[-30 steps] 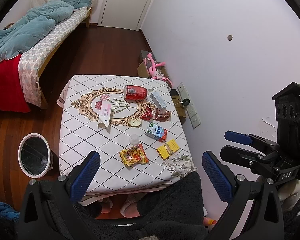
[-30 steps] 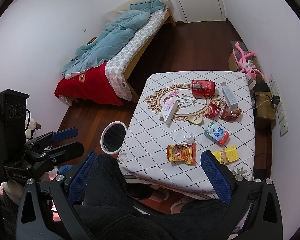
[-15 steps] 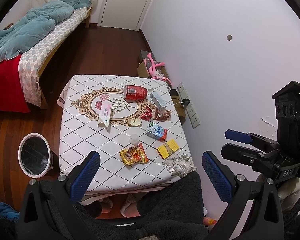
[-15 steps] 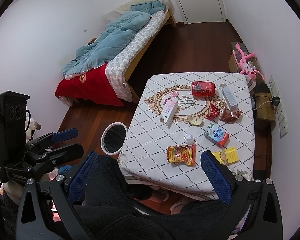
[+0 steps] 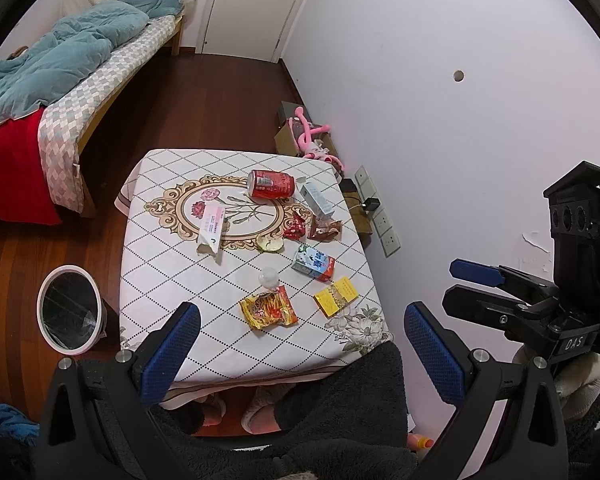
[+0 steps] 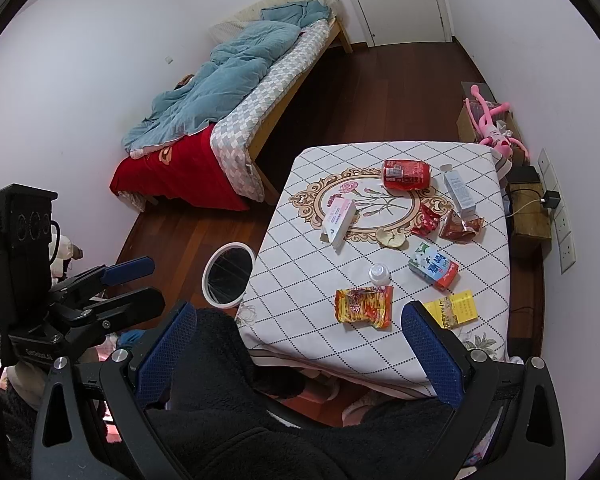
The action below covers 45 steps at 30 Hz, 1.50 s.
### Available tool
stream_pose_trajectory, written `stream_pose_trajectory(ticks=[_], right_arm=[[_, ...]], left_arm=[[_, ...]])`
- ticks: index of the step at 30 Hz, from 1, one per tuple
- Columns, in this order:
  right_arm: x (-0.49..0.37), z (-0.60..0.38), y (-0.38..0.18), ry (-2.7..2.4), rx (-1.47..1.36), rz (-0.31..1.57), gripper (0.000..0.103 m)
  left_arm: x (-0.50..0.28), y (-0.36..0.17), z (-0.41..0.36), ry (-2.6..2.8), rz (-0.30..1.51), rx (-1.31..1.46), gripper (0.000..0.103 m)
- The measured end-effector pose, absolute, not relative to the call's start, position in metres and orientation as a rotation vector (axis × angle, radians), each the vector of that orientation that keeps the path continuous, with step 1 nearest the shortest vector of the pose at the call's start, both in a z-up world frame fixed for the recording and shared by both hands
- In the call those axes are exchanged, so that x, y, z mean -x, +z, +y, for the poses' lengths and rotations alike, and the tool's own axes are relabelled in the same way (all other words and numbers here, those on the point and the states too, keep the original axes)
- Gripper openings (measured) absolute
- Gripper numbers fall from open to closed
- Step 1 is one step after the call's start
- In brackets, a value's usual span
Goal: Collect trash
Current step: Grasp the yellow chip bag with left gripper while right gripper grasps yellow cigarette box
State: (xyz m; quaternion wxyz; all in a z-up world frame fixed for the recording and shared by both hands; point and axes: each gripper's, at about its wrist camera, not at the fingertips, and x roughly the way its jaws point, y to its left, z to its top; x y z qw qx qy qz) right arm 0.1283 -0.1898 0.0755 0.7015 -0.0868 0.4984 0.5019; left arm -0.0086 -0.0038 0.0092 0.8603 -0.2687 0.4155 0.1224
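Trash lies on a small table with a white diamond-patterned cloth (image 5: pixel 160 264): a red can (image 5: pixel 271 185) on its side, a pink-white box (image 5: pixel 211 227), an orange snack bag (image 5: pixel 268 312), a yellow pack (image 5: pixel 336 296), a milk carton (image 5: pixel 313 264), red and brown wrappers (image 5: pixel 313 229), a clear cap (image 5: pixel 269 277). A white bin (image 5: pixel 69 311) stands on the floor left of the table. My left gripper (image 5: pixel 300 344) is open and empty, high above the table's near edge. My right gripper (image 6: pixel 300 344) is open and empty, also high, beside it.
A bed (image 5: pixel 60 80) with a blue quilt lies at the far left. A cardboard box with a pink toy (image 5: pixel 308 136) sits by the right wall. A white door (image 5: pixel 256 4) is at the far end. Dark fleece-clad legs (image 5: pixel 300 420) are below both grippers.
Both grippers have drifted very slightly; the table shifts a little in the right wrist view. Nothing on the table has moved.
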Motion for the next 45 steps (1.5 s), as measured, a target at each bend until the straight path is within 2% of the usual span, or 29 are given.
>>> stream_pose_trajectory(ticks=[13, 19, 23, 29, 31, 32, 34, 36, 40, 42, 44, 45], right_arm=[[-0.123, -0.191, 0.074, 1.124, 0.192, 1.105, 0.103], [-0.133, -0.199, 0.062, 1.047, 0.103, 1.095, 0.103], [-0.163, -0.207, 0.010, 0.842, 0.011, 1.142, 0.103], [-0.226, -0.213, -0.132, 0.506, -0.089, 1.338, 0.103], [-0.239, -0.213, -0.171, 0.424, -0.099, 1.381, 0.096], [-0.245, -0.215, -0.188, 0.383, -0.099, 1.390, 0.087], [-0.255, -0.215, -0.215, 0.319, -0.107, 1.410, 0.085], [-0.260, -0.214, -0.236, 0.277, -0.143, 1.434, 0.085], [-0.269, -0.206, -0.255, 0.242, -0.147, 1.441, 0.085], [-0.272, -0.200, -0.259, 0.236, -0.137, 1.440, 0.085], [-0.276, -0.194, -0.265, 0.230, -0.121, 1.440, 0.085], [-0.276, -0.190, -0.268, 0.218, -0.102, 1.437, 0.084]], left_arm=[[0.013, 0.007, -0.003, 0.260, 0.871, 0.560, 0.103], [-0.004, -0.026, 0.010, 0.468, 0.874, 0.447, 0.103], [-0.030, -0.090, 0.033, 0.566, 0.961, 0.450, 0.103], [-0.070, -0.205, 0.050, 0.554, 1.168, 0.587, 0.103], [-0.080, -0.235, 0.048, 0.555, 1.225, 0.619, 0.103], [-0.083, -0.245, 0.046, 0.550, 1.248, 0.640, 0.103], [-0.091, -0.269, 0.042, 0.516, 1.289, 0.708, 0.101], [-0.099, -0.285, 0.037, 0.485, 1.315, 0.750, 0.087], [-0.113, -0.304, 0.025, 0.461, 1.344, 0.786, 0.080], [-0.120, -0.309, 0.021, 0.464, 1.353, 0.779, 0.058], [-0.125, -0.311, 0.013, 0.488, 1.373, 0.736, 0.041], [-0.126, -0.309, 0.010, 0.497, 1.372, 0.717, 0.038]])
